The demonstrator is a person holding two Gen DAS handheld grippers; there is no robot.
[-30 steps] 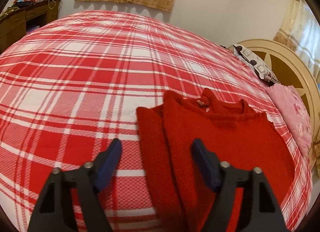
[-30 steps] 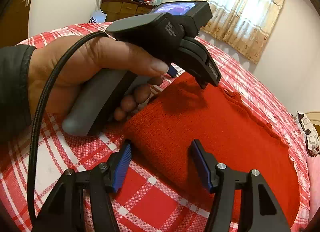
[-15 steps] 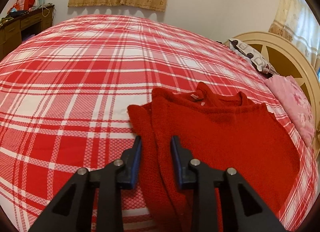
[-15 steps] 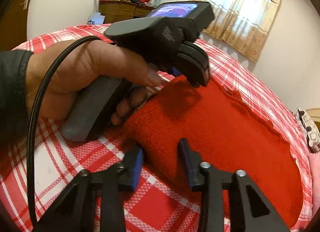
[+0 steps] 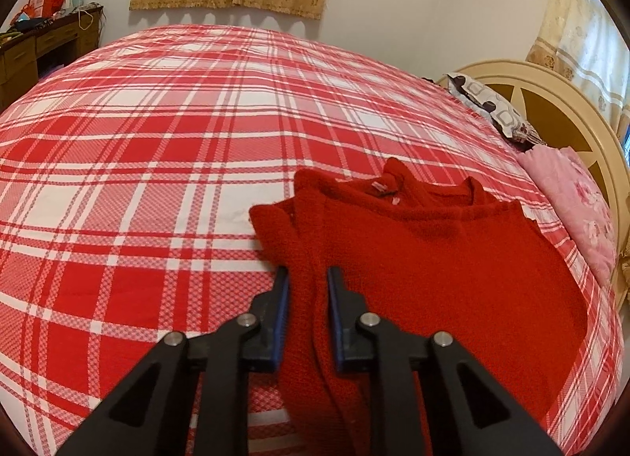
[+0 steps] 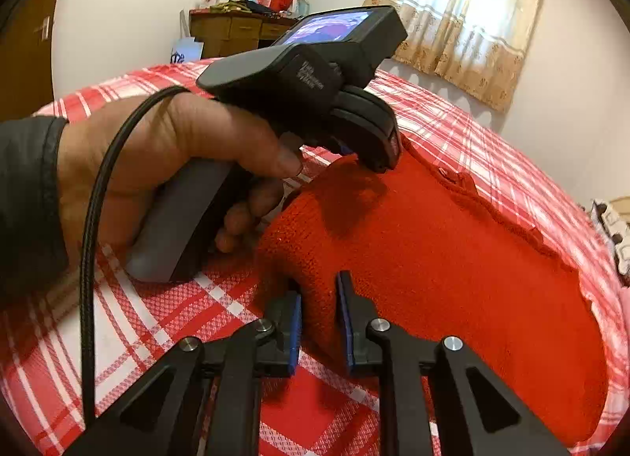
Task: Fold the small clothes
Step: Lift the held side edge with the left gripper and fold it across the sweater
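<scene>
A red knit sweater [image 5: 433,259] lies partly folded on the red-and-white plaid bed [image 5: 157,141], collar away from me. My left gripper [image 5: 307,278] is shut on the sweater's folded left edge. In the right wrist view the sweater [image 6: 453,259] spreads to the right, and my right gripper [image 6: 318,290] is shut on its near corner fold. The left gripper's body [image 6: 315,82], held in a hand, sits over the sweater's far edge in that view.
A cream headboard [image 5: 551,101] with a patterned pillow [image 5: 488,105] and a pink pillow [image 5: 571,200] stands at the right. A wooden desk [image 5: 39,46] with clutter stands far left. Curtains hang on the far wall.
Both grippers went from wide open to shut on the sweater's edge, moving slightly forward onto the cloth.
</scene>
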